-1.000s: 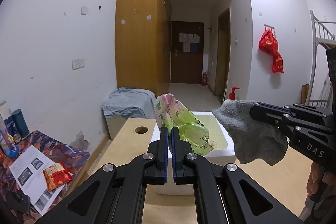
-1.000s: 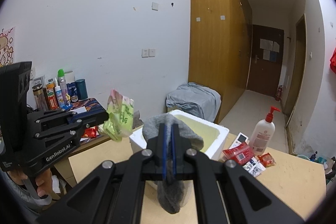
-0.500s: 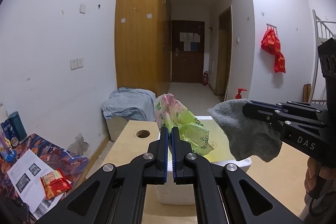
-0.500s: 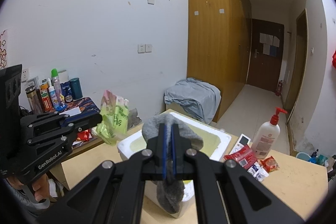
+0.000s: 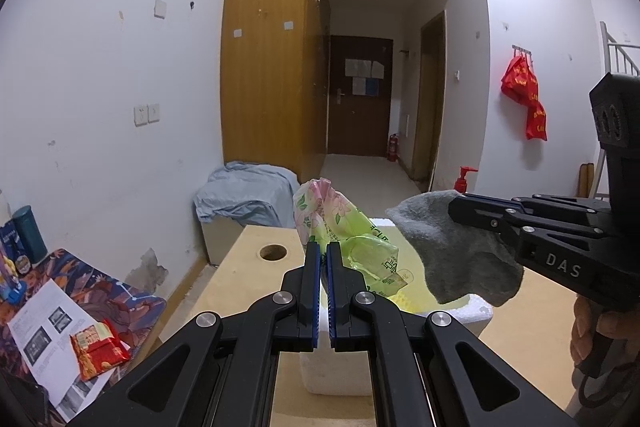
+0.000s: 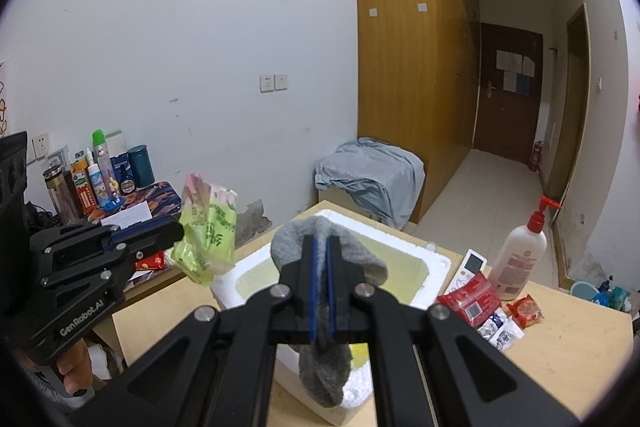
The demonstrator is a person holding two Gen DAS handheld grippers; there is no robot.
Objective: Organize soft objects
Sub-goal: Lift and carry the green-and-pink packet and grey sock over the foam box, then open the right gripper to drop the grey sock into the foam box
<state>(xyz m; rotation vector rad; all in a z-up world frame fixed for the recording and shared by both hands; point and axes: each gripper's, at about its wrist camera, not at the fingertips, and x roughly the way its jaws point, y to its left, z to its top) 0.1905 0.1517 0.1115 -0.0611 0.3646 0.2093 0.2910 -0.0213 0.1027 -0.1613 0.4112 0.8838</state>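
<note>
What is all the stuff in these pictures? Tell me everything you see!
Sock: one, grey, held in right tongs over the box.
Bag: one, green and pink plastic, held in left tongs.
Box: one, white foam, open, on the table.
Table: one, light wood.
Pump bottle: one, white with red pump, on the table right of the box.
Snack packs: several, mostly red, beside the bottle.
Remote: one, white, by the bottle.
Sheet: one, blue-grey, draped over a cabinet behind the table.
Bottles: many, mixed colours, side table by the wall.
Left tongs: one, black, shut.
Right tongs: one, black, shut.
</note>
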